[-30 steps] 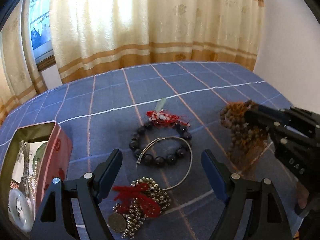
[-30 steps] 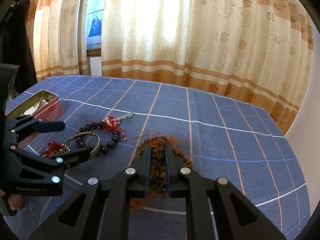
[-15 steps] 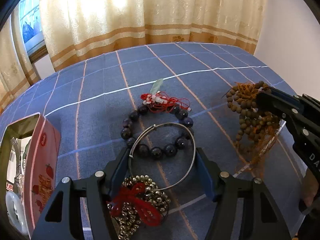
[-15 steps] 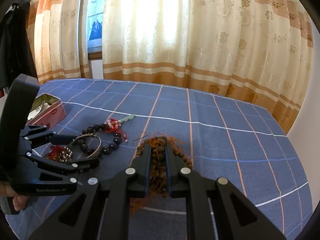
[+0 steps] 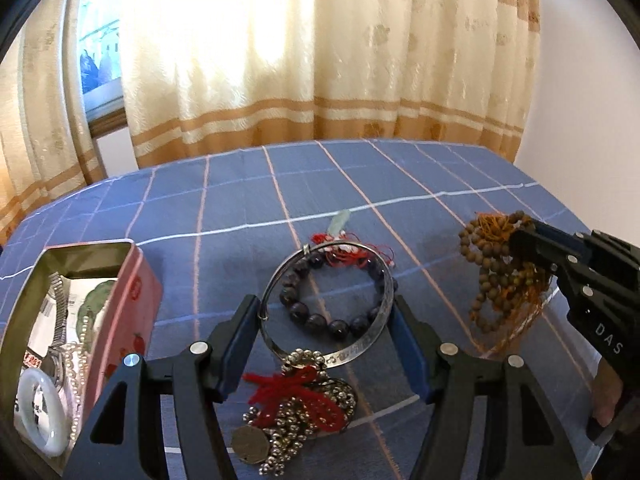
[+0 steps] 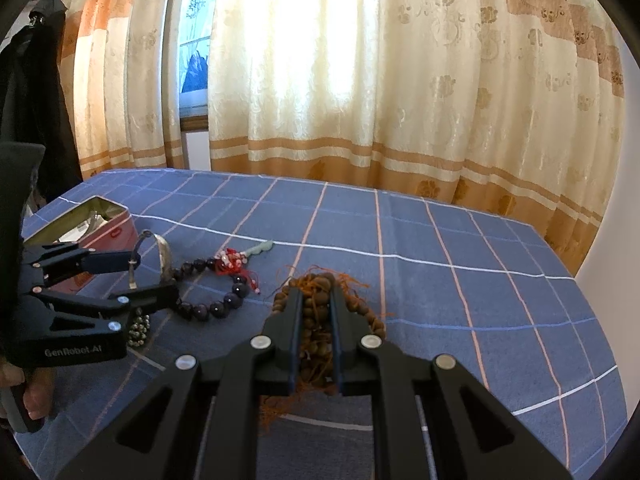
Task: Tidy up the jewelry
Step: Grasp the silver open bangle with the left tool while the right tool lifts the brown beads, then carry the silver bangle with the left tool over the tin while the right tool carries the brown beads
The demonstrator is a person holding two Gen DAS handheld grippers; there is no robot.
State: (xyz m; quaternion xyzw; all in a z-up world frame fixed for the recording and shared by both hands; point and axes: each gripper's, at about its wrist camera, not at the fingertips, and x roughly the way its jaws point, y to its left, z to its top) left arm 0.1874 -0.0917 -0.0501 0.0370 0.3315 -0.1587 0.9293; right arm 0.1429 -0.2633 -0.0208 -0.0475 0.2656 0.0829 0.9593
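My left gripper (image 5: 325, 308) is shut on a silver bangle (image 5: 362, 346) and holds it tilted up off the blue checked cloth (image 5: 240, 208). Behind it lies a dark bead bracelet (image 5: 320, 320) with a red tassel and pale green pendant (image 5: 340, 222). A silver bead cluster with red thread and a coin (image 5: 296, 412) lies under the bangle. My right gripper (image 6: 316, 292) is shut on a bundle of brown wooden prayer beads (image 6: 316, 320), which also shows in the left wrist view (image 5: 492, 272). The bangle shows in the right wrist view (image 6: 164, 256).
An open red tin (image 5: 136, 292) at the left holds a white jade bangle (image 5: 40, 412), pearls and a watch band. Cream and tan curtains (image 5: 320, 60) hang behind the cloth's far edge. A white wall is at the right.
My left gripper closed on the silver bangle and lifted it up on edge. My right gripper still holds the wooden beads in about the same place.
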